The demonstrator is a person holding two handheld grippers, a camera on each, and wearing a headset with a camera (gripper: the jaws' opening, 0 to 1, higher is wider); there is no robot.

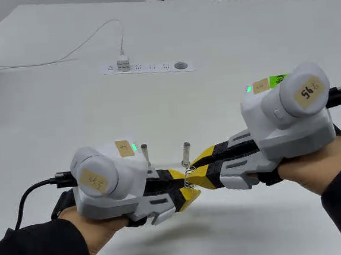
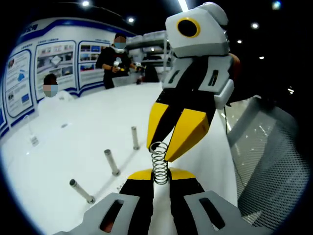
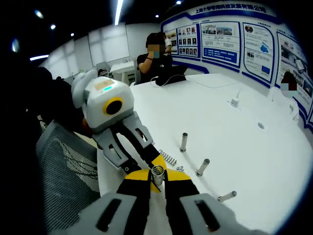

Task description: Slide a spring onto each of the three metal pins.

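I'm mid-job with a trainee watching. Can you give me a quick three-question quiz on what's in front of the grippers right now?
1. Multiple choice: how many of the three pins carry a spring?
A. none
B. one
C. all three
2. True or false: the held spring sits between the jaw tips of the left gripper and the right gripper, off the table.
3. Fill in: in the right gripper view, a spare spring lies on the ____ near the pins.

Key: 1 A; 2 true; 3 table.
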